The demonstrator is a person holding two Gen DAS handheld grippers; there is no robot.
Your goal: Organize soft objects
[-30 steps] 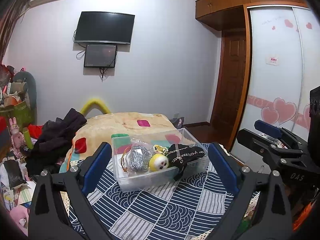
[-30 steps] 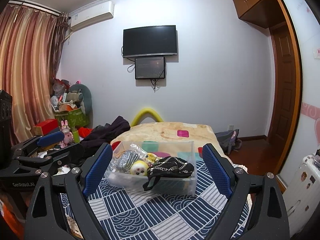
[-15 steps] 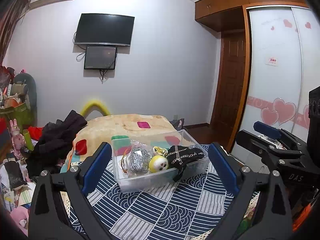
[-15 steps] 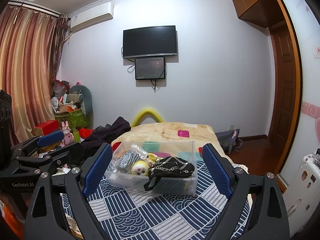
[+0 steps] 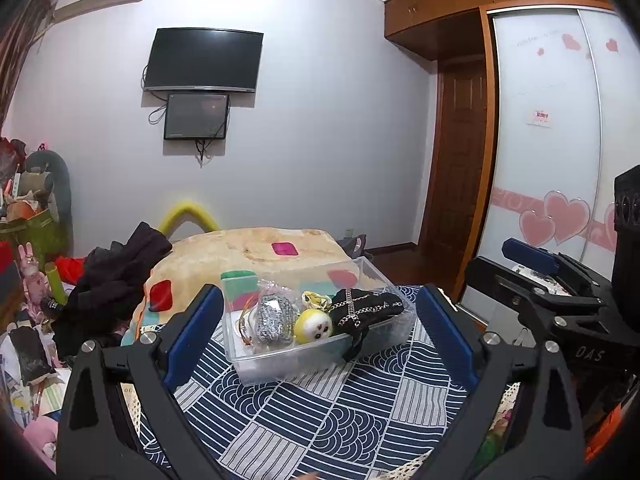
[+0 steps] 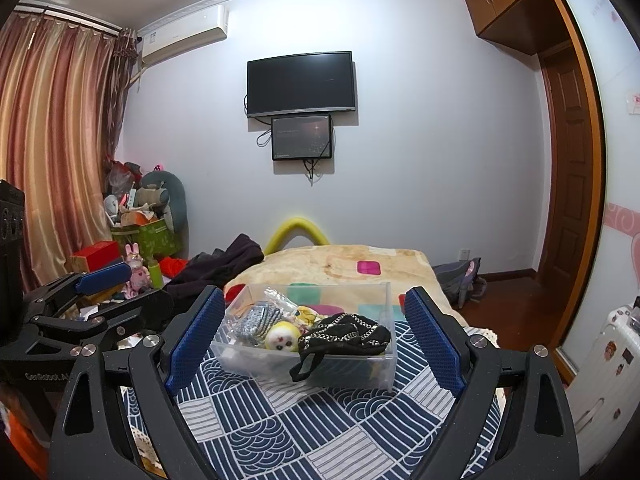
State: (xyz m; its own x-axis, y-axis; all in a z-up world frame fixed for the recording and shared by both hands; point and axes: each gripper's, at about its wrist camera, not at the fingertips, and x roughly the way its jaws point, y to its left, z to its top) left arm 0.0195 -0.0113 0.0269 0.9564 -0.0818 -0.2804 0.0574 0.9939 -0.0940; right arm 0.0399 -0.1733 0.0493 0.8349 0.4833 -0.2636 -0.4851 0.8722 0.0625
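Note:
A clear plastic bin (image 5: 280, 364) (image 6: 384, 368) stands on the blue patterned cloth (image 5: 320, 420) (image 6: 300, 428) on the bed. In it lie a black chain-strap bag (image 5: 366, 307) (image 6: 344, 336), a yellow plush ball (image 5: 314, 324) (image 6: 282, 336) and a grey knitted pouch (image 5: 272, 318) (image 6: 258, 319) in a plastic wrapper. My left gripper (image 5: 320, 340) is open and empty, held back from the bin. My right gripper (image 6: 314, 340) is open and empty, also short of the bin. Each gripper shows at the side of the other's view.
A beige blanket (image 5: 256, 248) covers the bed beyond the bin. Dark clothes (image 5: 116, 276) are piled at the bed's left. Toys and boxes (image 6: 136, 236) crowd the left floor. A wardrobe (image 5: 548, 160) and door stand right; a backpack (image 6: 460, 280) lies on the floor.
Both views have shifted only slightly; the bin sits a little lower and nearer in the left wrist view. Both grippers stay open and empty.

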